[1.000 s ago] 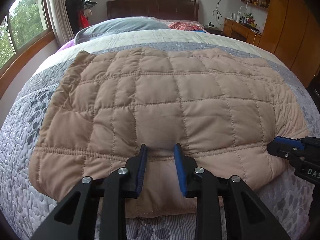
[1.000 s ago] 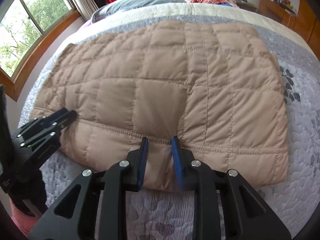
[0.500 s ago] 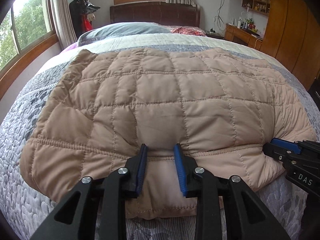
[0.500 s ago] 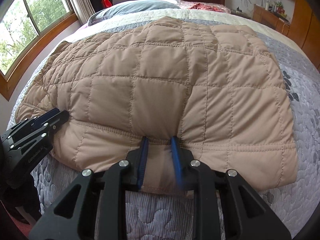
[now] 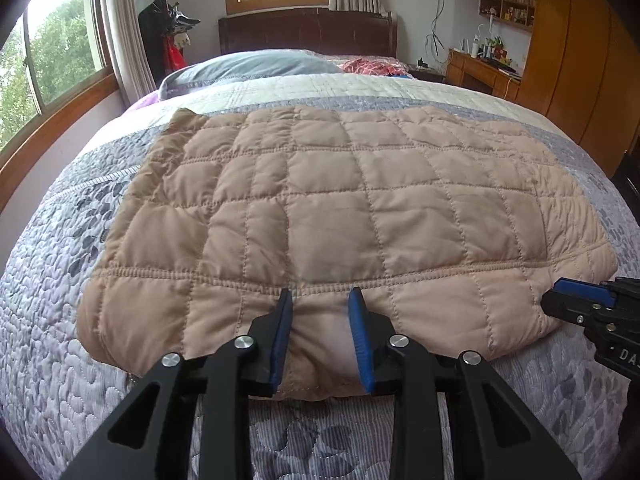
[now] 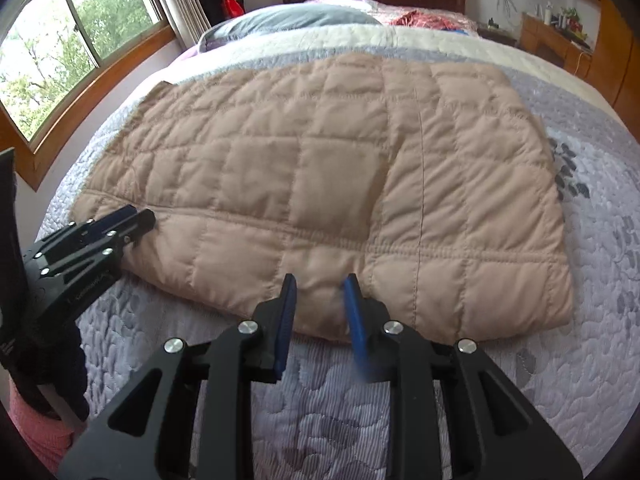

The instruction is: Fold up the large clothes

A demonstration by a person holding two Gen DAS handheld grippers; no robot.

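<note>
A tan quilted jacket (image 5: pixel 360 200) lies spread flat on the bed, its hem toward me. My left gripper (image 5: pixel 320 296) is shut on the middle-left of that near hem, with a bunch of fabric pinched between its blue pads. The right wrist view shows the same jacket (image 6: pixel 340 160), with my right gripper (image 6: pixel 320 280) shut on the hem further right; its pads are blurred. Each gripper shows in the other's view: the right gripper (image 5: pixel 576 300) at the jacket's right corner, the left gripper (image 6: pixel 132 220) at its left edge.
The bed's grey-lilac patterned quilt (image 5: pixel 48 280) surrounds the jacket. A grey pillow (image 5: pixel 260 66) and a red cloth (image 5: pixel 372 66) lie by the dark headboard. A coat stand (image 5: pixel 168 32) stands at the back left, a wooden desk (image 5: pixel 480 68) and wardrobe (image 5: pixel 580 60) on the right.
Both grippers moved with the hem still pinched. The jacket, which bulged up toward the cameras half a second ago, now lies flatter and further up the bed.
</note>
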